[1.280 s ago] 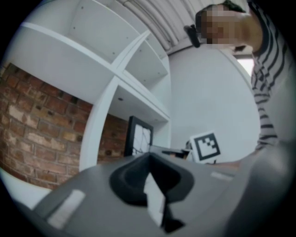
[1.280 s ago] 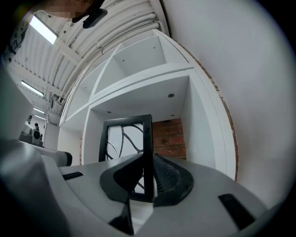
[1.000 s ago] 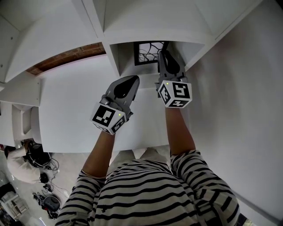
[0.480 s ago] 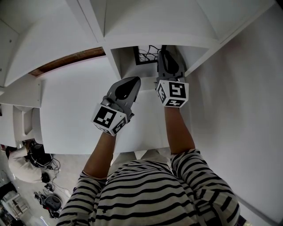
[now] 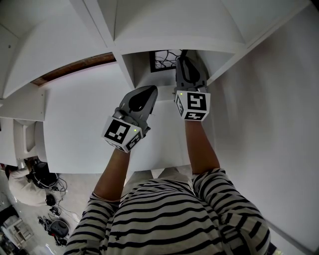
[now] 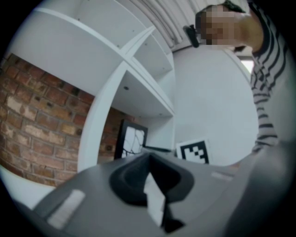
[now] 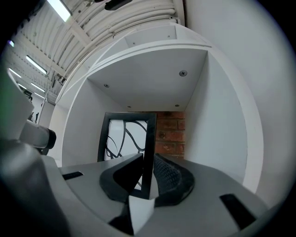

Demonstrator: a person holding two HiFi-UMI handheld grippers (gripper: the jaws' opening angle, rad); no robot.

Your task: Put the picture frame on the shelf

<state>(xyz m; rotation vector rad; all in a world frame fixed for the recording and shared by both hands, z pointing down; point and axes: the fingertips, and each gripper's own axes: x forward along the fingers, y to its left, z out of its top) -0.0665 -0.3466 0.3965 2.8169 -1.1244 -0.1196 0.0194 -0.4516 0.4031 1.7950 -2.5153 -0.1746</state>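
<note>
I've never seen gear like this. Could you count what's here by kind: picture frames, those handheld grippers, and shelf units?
1 picture frame, inside a shelf compartment, its edge clamped between the right gripper's jaws
2 grippers: left gripper, holding nothing, and right gripper
1 shelf unit, white
Total: 4

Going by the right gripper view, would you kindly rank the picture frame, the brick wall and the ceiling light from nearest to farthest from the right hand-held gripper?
1. The picture frame: its right edge sits between the jaws of the right hand-held gripper.
2. The brick wall: behind the frame, at the back of the shelf.
3. The ceiling light: upper left, far overhead.
</note>
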